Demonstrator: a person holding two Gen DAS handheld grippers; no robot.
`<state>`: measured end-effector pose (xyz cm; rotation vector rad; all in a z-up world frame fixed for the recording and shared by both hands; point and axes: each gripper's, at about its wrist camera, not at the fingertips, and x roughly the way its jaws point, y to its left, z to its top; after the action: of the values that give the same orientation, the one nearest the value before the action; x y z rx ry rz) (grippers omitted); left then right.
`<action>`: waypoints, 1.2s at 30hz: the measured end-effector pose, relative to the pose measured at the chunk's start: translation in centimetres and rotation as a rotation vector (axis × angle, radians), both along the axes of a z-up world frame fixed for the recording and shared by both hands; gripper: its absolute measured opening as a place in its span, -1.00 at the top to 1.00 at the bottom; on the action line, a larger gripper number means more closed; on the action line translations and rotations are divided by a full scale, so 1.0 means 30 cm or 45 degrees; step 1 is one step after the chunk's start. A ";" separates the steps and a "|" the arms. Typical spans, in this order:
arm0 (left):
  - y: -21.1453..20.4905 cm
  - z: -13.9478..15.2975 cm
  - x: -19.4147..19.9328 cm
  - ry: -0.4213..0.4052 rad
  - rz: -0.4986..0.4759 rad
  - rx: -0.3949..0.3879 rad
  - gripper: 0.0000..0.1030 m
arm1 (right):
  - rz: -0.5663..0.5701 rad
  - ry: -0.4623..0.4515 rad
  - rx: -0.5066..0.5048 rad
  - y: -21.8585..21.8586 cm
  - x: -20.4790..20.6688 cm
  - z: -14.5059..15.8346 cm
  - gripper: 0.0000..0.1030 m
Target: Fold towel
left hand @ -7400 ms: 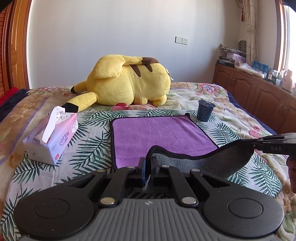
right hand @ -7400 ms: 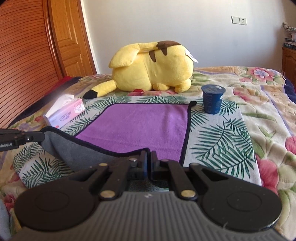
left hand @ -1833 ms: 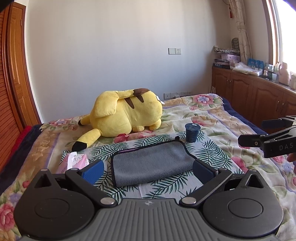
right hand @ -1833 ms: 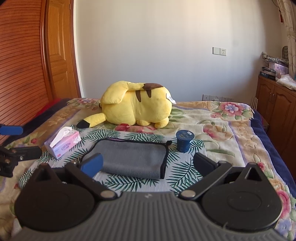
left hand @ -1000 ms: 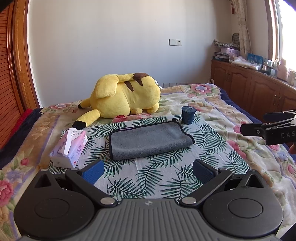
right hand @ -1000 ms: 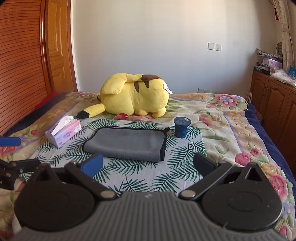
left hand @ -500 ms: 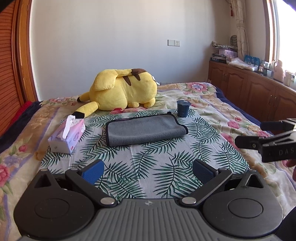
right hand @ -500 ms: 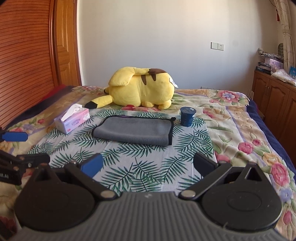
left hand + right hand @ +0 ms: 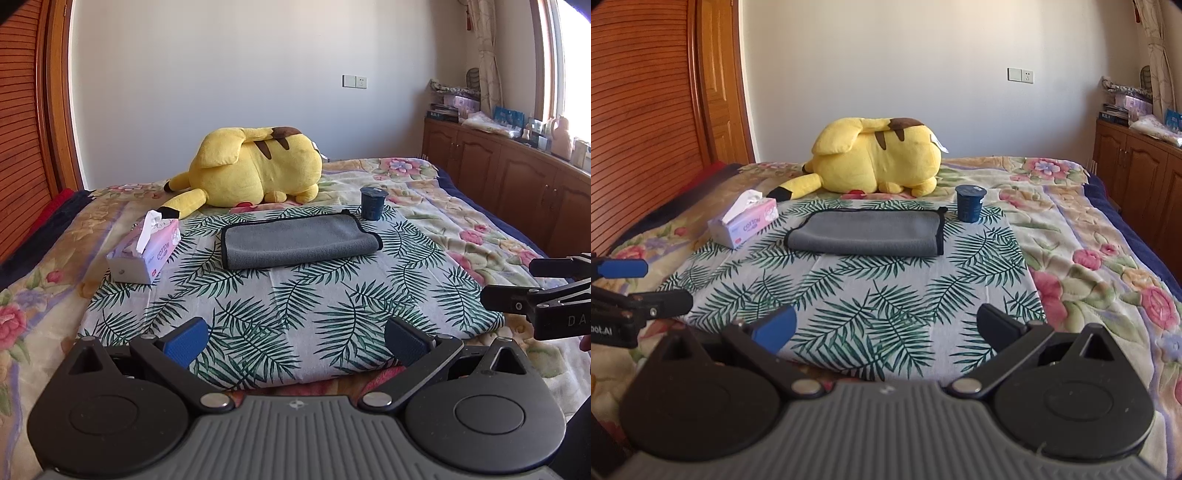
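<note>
The towel (image 9: 299, 242) lies folded in half, grey side up, on the palm-leaf sheet (image 9: 295, 317) of the bed; it also shows in the right wrist view (image 9: 866, 232). My left gripper (image 9: 295, 338) is open and empty, well back from the towel over the sheet's near edge. My right gripper (image 9: 886, 328) is open and empty too, equally far back. Each gripper shows at the edge of the other's view: the right gripper (image 9: 532, 282) at the right, the left gripper (image 9: 642, 284) at the left.
A tissue box (image 9: 146, 251) stands left of the towel. A dark blue cup (image 9: 373, 203) stands at its far right corner. A yellow plush toy (image 9: 255, 171) lies behind it. Wooden cabinets (image 9: 517, 177) run along the right, a wooden door (image 9: 720, 85) at the left.
Both grippers let go of the towel after folding it over, opened, and pulled back toward the near edge of the bed. The towel now lies still, grey side up.
</note>
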<state>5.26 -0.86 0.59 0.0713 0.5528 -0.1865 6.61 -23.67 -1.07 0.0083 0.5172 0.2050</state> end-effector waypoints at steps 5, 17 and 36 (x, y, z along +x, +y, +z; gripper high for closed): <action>-0.002 -0.035 -0.022 -0.012 -0.005 0.014 -0.69 | 0.005 -0.018 0.009 0.007 -0.028 -0.012 -1.00; 0.008 -0.083 -0.048 -0.064 0.058 0.033 -0.69 | -0.021 -0.028 0.021 -0.004 -0.030 -0.057 -1.00; 0.022 -0.058 -0.074 -0.192 0.115 0.042 -0.69 | -0.078 -0.107 0.062 -0.030 -0.044 -0.054 -1.00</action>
<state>3.04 -0.18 -1.15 0.0918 0.4075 -0.0829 5.28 -24.57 -2.68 0.0628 0.4273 0.1570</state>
